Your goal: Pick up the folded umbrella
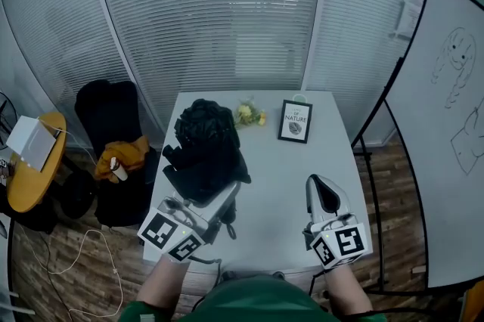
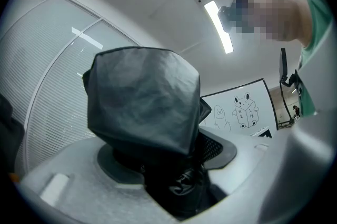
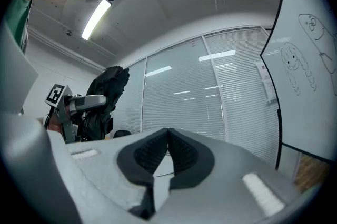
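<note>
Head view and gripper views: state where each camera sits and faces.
Head view: person's head, facing steeply down at the table; shows forearms, left gripper, right gripper.
Left gripper view: on that gripper, facing upward along jaws clamped on the umbrella; green sleeve.
Right gripper view: on that gripper, facing level along shut, empty jaws toward the blinds.
Shared: head and right gripper views show the left gripper holding the umbrella.

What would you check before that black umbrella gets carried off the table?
1. Grip: left gripper closed on the folded umbrella: ok.
2. Bundle: umbrella fabric gathered, not springing open: ok.
3. Spare hand: right gripper empty, jaws together: ok.
4. Clearance: picture frame stands apart from the umbrella: ok.
5. Clearance: flowers close beside the umbrella, touching or not: cannot tell.
6. Lift: umbrella fully off the table: cannot tell.
</note>
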Available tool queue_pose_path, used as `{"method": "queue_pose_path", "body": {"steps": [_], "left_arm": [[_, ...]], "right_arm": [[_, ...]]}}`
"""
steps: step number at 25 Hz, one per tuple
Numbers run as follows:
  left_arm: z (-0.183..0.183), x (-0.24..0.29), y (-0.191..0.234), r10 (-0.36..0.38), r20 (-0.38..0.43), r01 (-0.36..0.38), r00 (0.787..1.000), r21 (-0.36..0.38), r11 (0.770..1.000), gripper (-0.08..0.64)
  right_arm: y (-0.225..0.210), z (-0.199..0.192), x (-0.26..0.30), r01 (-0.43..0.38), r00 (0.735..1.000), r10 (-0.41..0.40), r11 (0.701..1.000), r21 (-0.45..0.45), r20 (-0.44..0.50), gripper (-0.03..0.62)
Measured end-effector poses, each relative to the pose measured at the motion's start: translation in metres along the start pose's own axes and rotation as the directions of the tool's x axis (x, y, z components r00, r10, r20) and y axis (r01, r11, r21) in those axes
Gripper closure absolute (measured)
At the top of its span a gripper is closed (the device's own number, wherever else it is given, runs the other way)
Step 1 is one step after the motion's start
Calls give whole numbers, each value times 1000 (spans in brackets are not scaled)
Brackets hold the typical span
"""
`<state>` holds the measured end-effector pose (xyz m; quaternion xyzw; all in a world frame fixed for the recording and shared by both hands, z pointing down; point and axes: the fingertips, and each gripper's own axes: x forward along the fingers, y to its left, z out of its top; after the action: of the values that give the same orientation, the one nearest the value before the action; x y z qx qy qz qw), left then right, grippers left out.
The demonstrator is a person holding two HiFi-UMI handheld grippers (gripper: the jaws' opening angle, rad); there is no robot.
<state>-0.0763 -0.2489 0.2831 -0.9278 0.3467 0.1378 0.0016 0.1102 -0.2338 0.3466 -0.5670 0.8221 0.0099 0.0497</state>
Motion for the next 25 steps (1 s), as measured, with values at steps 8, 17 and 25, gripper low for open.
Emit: {"method": "queue_pose_path", "body": {"steps": [8,17,25], "left_arm": [[-3,-2,3,17,-11,-17,1000,23,1000,268],[-1,-2,5,25,-16,-24,1000,36,999,268],[-9,-7,5,36,-22,-35,999,32,999,268]], "right_arm": [[-5,2,-3,15,1000,-15,1000,-6,-1,589],[-7,5,-3,25,1000,-25,1000,-12,0,589],[-6,-1,-10,30,1000,-30,999,-23,-4,589]]}}
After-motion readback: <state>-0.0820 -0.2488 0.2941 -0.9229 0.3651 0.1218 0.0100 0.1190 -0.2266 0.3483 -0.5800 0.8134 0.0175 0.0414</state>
